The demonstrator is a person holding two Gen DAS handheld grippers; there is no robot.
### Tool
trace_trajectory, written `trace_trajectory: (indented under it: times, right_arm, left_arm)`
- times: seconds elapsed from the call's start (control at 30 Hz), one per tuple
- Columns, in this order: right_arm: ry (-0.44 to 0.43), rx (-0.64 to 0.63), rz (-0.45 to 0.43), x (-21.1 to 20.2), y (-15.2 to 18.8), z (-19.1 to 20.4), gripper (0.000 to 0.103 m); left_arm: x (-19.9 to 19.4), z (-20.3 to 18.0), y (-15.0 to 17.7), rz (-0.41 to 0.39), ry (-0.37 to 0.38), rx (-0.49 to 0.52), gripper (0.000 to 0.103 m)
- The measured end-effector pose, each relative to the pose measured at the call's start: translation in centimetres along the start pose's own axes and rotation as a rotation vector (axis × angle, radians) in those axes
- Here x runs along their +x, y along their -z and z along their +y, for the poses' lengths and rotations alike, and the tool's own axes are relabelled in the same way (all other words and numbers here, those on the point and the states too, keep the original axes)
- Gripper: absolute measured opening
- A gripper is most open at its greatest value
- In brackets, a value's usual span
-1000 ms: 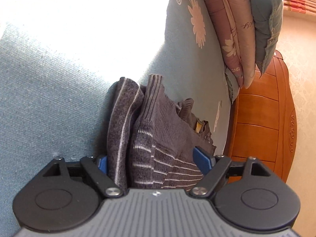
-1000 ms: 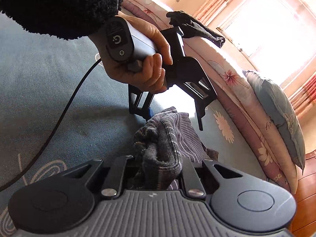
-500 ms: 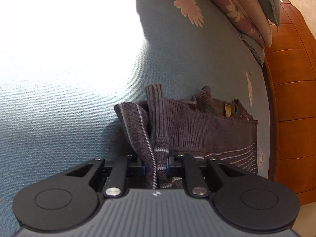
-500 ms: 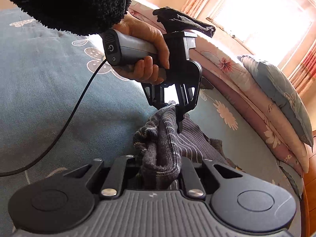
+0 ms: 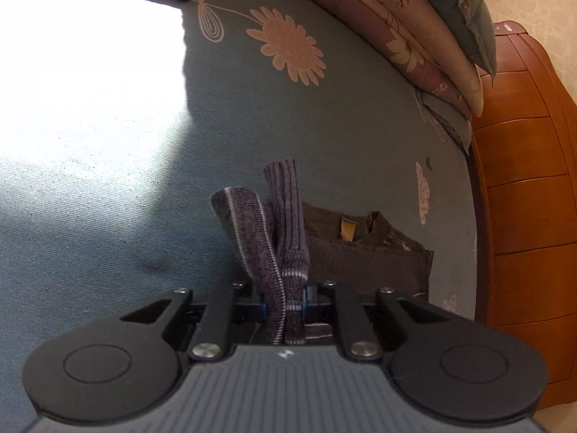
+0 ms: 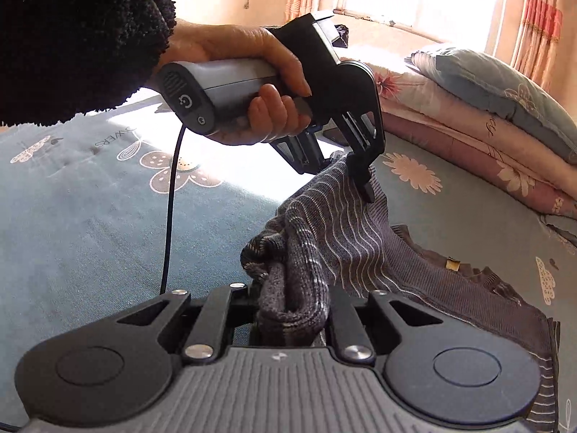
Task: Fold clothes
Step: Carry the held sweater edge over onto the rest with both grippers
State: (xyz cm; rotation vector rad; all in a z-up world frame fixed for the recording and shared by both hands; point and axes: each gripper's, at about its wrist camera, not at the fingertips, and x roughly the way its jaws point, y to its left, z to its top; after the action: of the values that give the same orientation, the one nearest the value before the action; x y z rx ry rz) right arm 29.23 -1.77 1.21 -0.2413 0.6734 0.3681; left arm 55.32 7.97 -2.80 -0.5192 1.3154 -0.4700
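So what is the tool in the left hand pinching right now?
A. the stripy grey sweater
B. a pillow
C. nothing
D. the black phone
A: in both wrist views the left tool is closed on a bunched fold of the stripy grey sweater, lifting it off the blue bedsheet.

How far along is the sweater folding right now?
Early. Done: both grips are set, left gripper and right gripper each shut on a bunched edge of the sweater. In hand: that edge is lifted off the bed. Left: the collar end lies flat and no finished fold shows.
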Motion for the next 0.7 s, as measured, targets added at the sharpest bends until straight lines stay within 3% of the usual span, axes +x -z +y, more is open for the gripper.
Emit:
trace_trajectory:
  times: [0.37,0.7]
  right_arm:
    - [0.043,0.159,-0.063,-5.5,1.0,-7.1,0.015]
    - [0.112,0.303,-0.055,-9.6,5.0,-15.4,0.015]
  left_arm:
    - [2.5,-9.8,0.9,-0.015,0.004,0.043,0.013]
    - [8.6,-18.9,3.9,-0.016,-0.036,0.097,0.013]
